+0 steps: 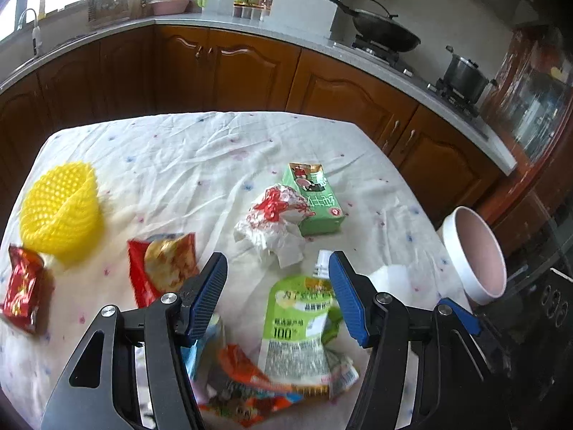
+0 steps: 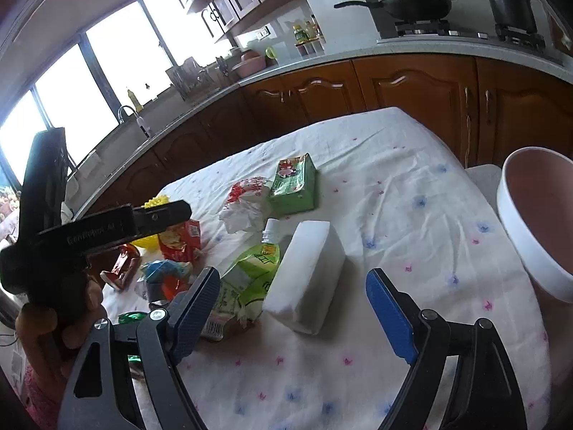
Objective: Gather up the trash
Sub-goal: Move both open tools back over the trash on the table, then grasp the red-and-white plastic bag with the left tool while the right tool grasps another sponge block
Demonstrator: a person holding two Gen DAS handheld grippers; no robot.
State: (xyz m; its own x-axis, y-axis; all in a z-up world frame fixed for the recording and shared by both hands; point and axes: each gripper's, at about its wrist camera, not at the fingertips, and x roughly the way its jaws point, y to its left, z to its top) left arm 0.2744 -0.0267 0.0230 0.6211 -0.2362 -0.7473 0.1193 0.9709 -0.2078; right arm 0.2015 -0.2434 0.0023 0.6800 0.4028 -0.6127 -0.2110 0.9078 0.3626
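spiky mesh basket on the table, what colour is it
Yellow spiky mesh basket; clearest in the left wrist view.

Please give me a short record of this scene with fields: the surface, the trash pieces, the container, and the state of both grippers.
surface: table with white flowered cloth
trash: green carton, crumpled wrapper, green spout pouch, red snack bags, yellow mesh cup, white block
container: white bin at table edge, looks empty
left gripper: open, above the pouch, holding nothing
right gripper: open, fingers either side of the white block, not gripping
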